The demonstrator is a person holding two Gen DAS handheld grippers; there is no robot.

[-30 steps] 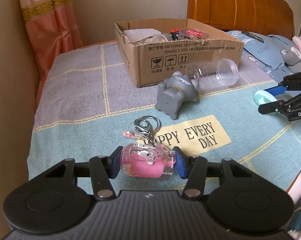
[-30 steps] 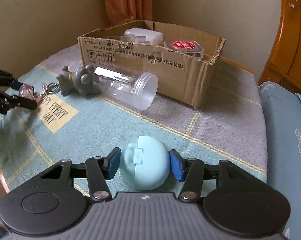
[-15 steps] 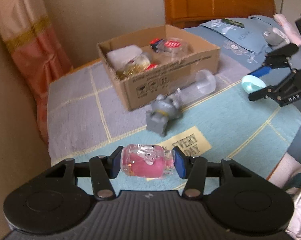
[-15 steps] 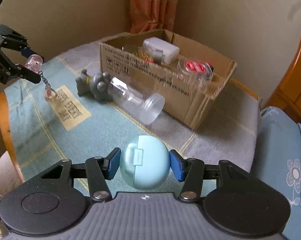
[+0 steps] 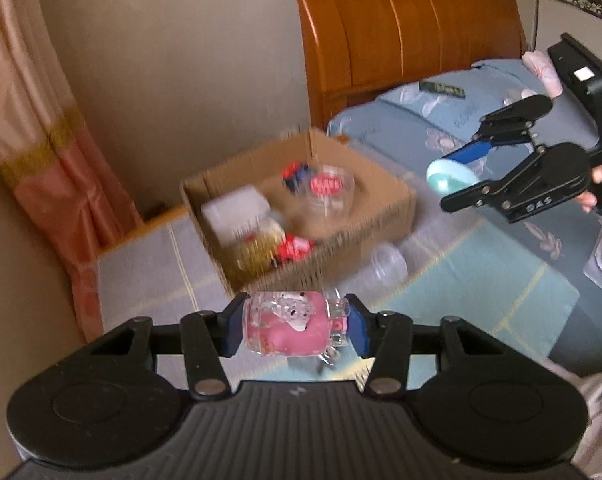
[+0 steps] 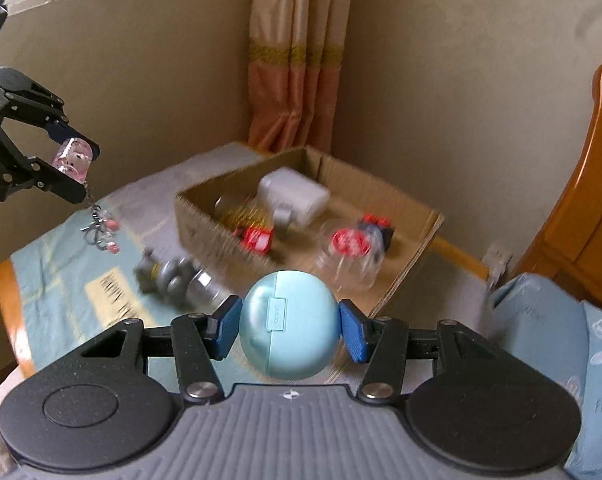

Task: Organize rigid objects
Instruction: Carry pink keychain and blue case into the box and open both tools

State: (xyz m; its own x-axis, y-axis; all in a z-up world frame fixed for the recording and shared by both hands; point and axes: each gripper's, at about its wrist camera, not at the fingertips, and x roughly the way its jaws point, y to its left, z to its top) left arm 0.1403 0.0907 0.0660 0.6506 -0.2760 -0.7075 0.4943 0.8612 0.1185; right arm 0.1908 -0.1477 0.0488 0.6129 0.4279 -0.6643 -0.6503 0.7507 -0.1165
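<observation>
You've got both grippers loaded and up in the air: left gripper (image 5: pixel 295 328) is clamped on the pink keychain charm (image 5: pixel 289 328), gripped end to end with its long axis across the jaws, and right gripper (image 6: pixel 288 328) is clamped on the round teal case (image 6: pixel 288 324). The cardboard box (image 5: pixel 385 216) sits ahead and below both, open top. Grey toy (image 6: pixel 169 276) and clear tube (image 5: pixel 385 268) lie in front of its near wall, so come in from above

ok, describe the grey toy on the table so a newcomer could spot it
Start at the cardboard box on the table. On the cloth before its near wall lies the grey toy, beside a clear bottle. It is the only opaque grey thing outside the box.
</observation>
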